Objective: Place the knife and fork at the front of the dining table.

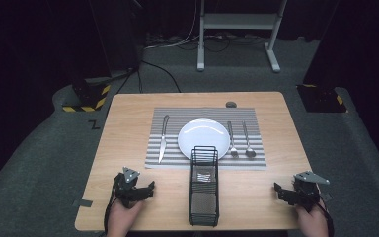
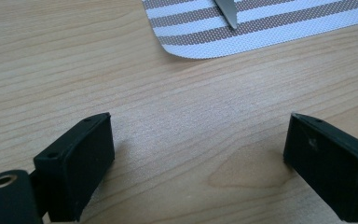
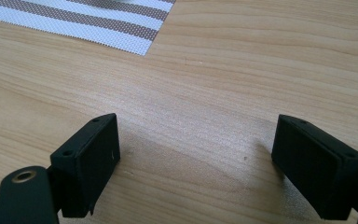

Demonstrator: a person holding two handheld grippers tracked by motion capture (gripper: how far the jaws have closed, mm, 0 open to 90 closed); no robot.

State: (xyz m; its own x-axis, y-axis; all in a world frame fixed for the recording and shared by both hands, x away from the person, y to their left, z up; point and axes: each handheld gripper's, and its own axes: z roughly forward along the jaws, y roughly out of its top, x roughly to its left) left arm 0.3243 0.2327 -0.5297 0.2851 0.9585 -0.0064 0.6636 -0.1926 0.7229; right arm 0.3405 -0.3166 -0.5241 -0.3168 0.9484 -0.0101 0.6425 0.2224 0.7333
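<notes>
From the high view we see the place setting laid out: the plate [image 1: 203, 136] sits mid-placemat [image 1: 256, 160], the knife [image 1: 163, 138] at its nine o'clock, the fork [image 1: 232, 139] and spoon [image 1: 247, 140] at three o'clock, and the wire caddy [image 1: 204, 185] at six o'clock on the tabletop [image 1: 128, 106]. Our left hand-held gripper [image 1: 150, 186] and right hand-held gripper [image 1: 278, 188] rest at the near corners, both released. In the left gripper view, nothing lies between the spread jaws; the knife tip [image 2: 230, 14] sits at twelve o'clock. In the right gripper view, jaws spread over bare wood. We judge the setting complete; best hold both clear and low.
</notes>
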